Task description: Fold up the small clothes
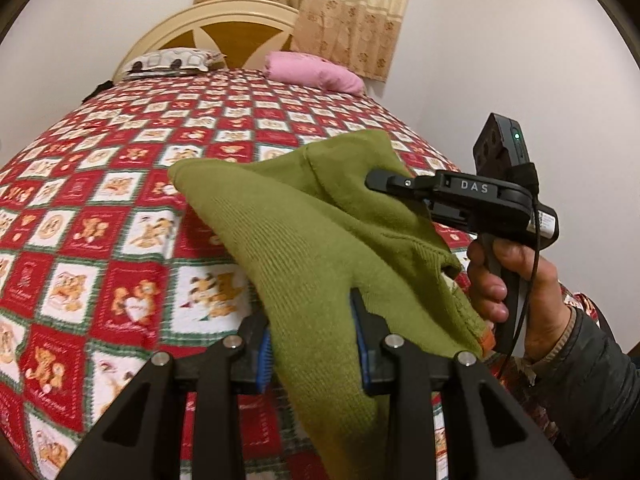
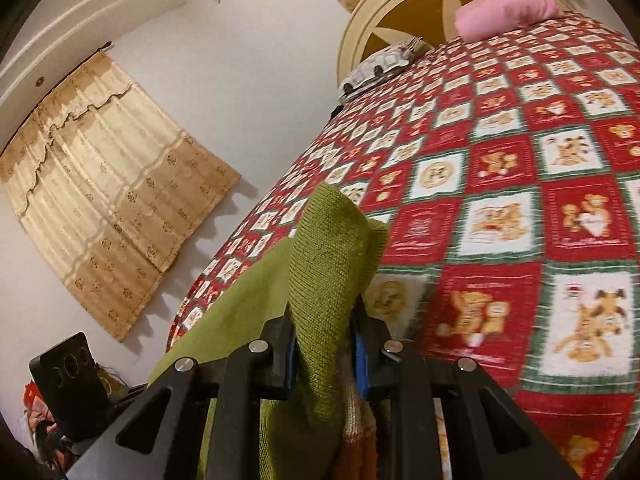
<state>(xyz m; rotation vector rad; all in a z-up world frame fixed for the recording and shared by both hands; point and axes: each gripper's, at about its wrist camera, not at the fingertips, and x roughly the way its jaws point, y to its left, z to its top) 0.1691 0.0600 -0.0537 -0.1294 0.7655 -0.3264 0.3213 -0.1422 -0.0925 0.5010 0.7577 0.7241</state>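
Each hand-held gripper, left (image 1: pixel 316 344) and right (image 2: pixel 326 356), clamps the green sweater (image 1: pixel 304 232) above the open bedspread (image 1: pixel 120 184).

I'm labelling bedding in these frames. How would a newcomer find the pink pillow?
Start at the bed's cream headboard with its brown star panel. Two pillows lie at its foot on the red teddy-bear bedspread. The pink pillow is the plain one near the curtain; its neighbour is white and patterned.

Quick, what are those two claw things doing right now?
Left gripper: shut on the green knit garment.
Right gripper: shut on the same garment, lifted above the bedspread.
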